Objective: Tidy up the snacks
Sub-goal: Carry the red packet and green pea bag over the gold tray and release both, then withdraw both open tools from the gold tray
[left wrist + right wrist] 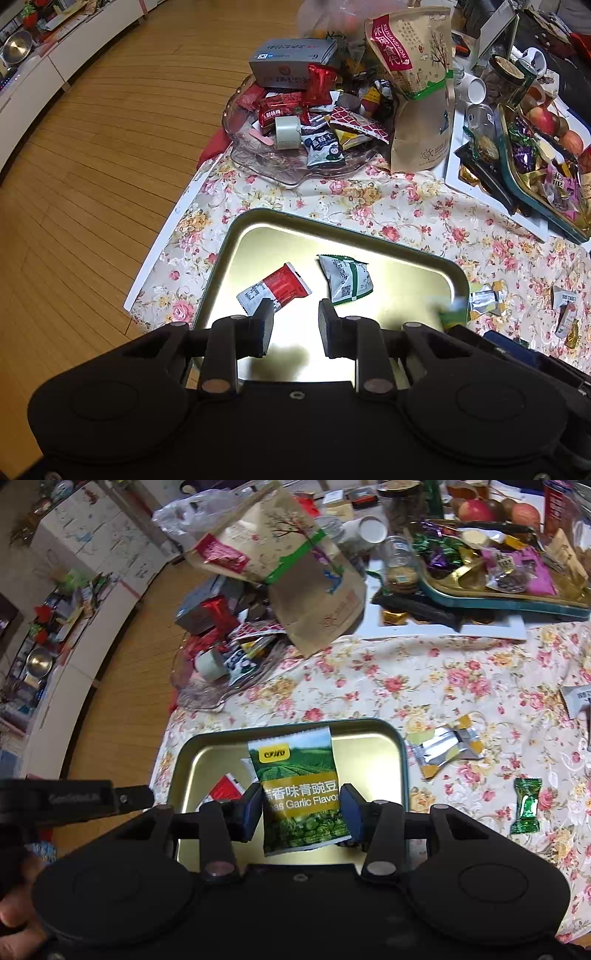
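Left gripper: jaws part-spread and empty, hanging over the gold tray with nothing between the pads. Its left fingertip overlaps the red-and-white sachet in view; contact cannot be confirmed.

Right gripper: jaws pinching a green pea packet by its two side edges, held above the same tray. Legible print: "Garlic Flavor", Chinese characters on a yellow band, and a yellow logo patch at top.

Tray contents: the red-and-white sachet and a grey-and-green sachet lying apart; their small print is unreadable.

On the floral-clothed bench, just right of the tray, lies a silver-and-yellow wrapper; further right, a green sweet. Behind, a glass dish is heaped with snacks. Beside it stands a kraft bag whose red label reads "XIUXIANSHIDAI".
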Action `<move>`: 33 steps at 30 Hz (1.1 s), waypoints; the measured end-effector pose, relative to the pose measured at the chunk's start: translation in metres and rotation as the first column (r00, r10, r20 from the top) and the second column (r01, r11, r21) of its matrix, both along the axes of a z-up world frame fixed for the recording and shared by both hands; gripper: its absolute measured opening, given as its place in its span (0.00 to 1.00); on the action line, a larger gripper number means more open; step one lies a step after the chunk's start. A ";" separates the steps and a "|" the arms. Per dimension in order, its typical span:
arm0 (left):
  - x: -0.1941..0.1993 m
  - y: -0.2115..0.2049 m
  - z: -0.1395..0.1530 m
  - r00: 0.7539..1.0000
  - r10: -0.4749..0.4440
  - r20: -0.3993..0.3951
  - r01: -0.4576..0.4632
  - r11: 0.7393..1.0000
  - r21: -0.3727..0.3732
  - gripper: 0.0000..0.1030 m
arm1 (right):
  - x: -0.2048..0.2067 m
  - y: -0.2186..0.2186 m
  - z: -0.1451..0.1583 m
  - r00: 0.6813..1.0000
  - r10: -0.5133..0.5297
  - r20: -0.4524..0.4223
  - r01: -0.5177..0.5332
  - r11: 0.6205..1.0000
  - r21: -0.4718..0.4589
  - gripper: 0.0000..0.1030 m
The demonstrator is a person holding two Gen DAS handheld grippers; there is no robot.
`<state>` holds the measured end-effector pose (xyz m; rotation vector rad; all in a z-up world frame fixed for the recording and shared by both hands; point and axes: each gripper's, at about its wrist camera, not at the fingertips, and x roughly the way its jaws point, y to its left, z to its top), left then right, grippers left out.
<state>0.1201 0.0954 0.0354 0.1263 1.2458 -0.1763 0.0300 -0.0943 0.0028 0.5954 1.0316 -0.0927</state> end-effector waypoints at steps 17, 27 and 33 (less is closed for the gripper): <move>-0.003 -0.008 -0.004 0.999 -0.041 -0.034 0.041 0.999 -0.014 0.33 | 0.004 -0.013 -0.011 0.991 -0.085 -0.103 0.084 0.996 -0.015 0.50; -0.004 -0.012 -0.006 0.997 -0.052 -0.050 0.052 0.999 -0.017 0.33 | 0.006 -0.011 -0.011 0.991 -0.070 -0.114 0.067 0.997 -0.027 0.50; -0.005 -0.014 -0.007 0.997 -0.057 -0.055 0.056 0.998 -0.019 0.33 | 0.005 -0.013 -0.011 0.990 -0.075 -0.117 0.072 0.997 -0.030 0.50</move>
